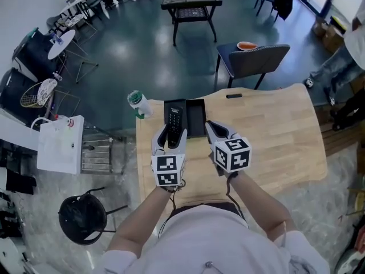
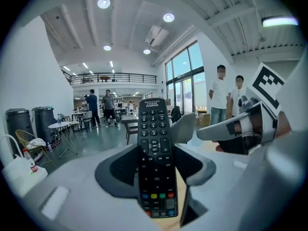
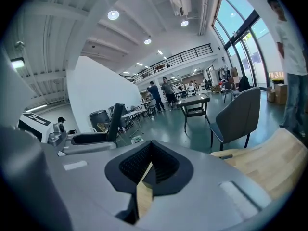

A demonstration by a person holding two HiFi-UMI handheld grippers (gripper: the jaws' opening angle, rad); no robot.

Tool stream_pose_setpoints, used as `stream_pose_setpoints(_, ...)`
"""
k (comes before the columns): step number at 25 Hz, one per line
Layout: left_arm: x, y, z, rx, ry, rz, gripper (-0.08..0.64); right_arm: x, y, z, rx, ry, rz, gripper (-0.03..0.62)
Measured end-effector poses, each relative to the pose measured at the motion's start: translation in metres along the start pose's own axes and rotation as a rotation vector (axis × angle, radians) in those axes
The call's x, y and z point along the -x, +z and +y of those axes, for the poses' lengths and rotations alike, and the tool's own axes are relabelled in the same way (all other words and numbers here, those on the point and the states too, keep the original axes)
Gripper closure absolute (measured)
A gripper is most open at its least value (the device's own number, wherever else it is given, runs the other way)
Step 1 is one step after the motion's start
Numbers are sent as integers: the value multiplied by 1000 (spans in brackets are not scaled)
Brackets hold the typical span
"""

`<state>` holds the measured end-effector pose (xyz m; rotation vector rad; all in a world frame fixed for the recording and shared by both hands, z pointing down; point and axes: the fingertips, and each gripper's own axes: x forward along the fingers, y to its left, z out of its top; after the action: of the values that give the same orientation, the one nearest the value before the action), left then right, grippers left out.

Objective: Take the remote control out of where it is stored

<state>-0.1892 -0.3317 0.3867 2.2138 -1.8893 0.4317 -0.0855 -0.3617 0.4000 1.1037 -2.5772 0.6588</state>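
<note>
Jaws of the left gripper (image 2: pixel 156 161) squeeze the remote control (image 2: pixel 153 129) to lift it from the box (image 1: pixel 197 119) by the tabletop's far edge, and the right gripper (image 3: pixel 147 170) is closed on nothing.

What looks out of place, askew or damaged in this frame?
Nothing is spilled or damaged. One oddity: the green-capped bottle sits at the very corner of the table. The left gripper holds the remote control at the black tray; the right gripper is shut, empty.
</note>
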Motion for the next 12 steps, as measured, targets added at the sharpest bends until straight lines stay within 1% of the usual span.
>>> stream_pose_setpoints(6,12,-3,-1,34,0,8,325,4,-4,18,38,10,-7,566)
stream_pose_setpoints(12,14,7,2,76,1,6,325,12,5,19,66,2,-60,566)
